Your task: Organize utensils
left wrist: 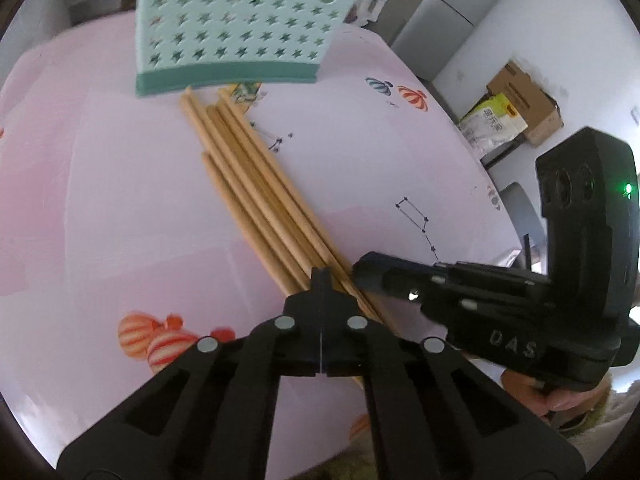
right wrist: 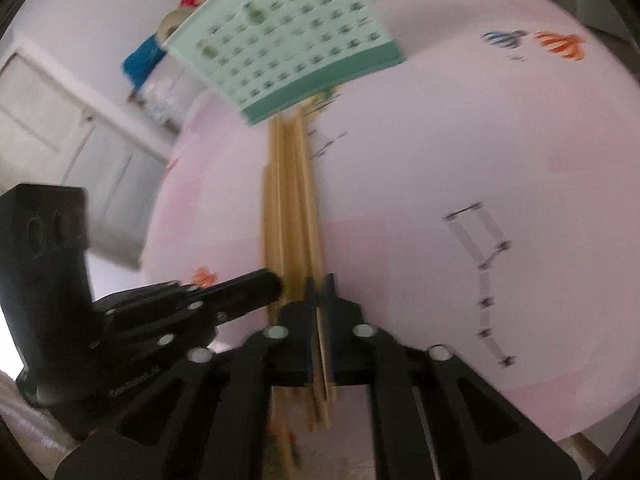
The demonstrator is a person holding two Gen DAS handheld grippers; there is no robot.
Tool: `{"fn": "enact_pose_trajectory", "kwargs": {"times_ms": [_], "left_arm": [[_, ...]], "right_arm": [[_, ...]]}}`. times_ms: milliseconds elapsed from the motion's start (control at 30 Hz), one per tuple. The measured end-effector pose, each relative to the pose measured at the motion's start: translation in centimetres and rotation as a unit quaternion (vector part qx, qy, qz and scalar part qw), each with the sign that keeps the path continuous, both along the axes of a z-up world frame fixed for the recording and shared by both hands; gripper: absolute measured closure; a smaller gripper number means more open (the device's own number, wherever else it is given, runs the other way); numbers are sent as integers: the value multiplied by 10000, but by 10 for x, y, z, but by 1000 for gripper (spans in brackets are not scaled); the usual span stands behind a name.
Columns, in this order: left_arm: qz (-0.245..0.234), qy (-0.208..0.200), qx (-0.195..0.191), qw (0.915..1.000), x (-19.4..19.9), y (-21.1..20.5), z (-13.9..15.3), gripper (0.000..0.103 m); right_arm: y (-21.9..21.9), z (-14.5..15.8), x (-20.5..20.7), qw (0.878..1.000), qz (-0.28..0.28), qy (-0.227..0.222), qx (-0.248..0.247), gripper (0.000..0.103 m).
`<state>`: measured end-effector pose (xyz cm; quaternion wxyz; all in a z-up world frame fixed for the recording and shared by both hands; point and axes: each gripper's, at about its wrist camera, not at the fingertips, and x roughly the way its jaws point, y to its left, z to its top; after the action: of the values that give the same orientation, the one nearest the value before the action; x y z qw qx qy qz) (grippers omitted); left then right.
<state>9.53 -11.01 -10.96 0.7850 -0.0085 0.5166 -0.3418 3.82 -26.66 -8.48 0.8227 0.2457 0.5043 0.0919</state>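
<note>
Several wooden chopsticks (left wrist: 256,196) lie in a bundle on the pink tablecloth, their far ends at the foot of a mint-green perforated utensil holder (left wrist: 236,28). My left gripper (left wrist: 321,276) is shut and empty, its tips resting against the near end of the bundle. My right gripper (right wrist: 319,284) is shut on a few chopsticks (right wrist: 294,208) of the bundle, near their near ends. In the left wrist view the right gripper (left wrist: 360,274) comes in from the right and touches the bundle. The holder also shows in the right wrist view (right wrist: 288,40).
The table (left wrist: 400,168) is covered by a pink cloth with printed pumpkins and constellation lines. Its right edge is close behind the right gripper. A cardboard box (left wrist: 528,100) and a grey refrigerator (left wrist: 444,12) stand beyond the table. White doors (right wrist: 68,128) stand at the left.
</note>
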Motion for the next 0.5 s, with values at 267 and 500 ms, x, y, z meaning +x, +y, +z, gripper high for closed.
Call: {"fn": "enact_pose_trajectory", "kwargs": {"times_ms": [267, 500], "left_arm": [[446, -30, 207, 9988, 17, 26, -1, 103], [857, -267, 150, 9959, 26, 57, 1, 103]], "right_arm": [[-24, 4, 5, 9983, -464, -167, -317, 100], [-34, 3, 10, 9981, -508, -173, -295, 99]]}}
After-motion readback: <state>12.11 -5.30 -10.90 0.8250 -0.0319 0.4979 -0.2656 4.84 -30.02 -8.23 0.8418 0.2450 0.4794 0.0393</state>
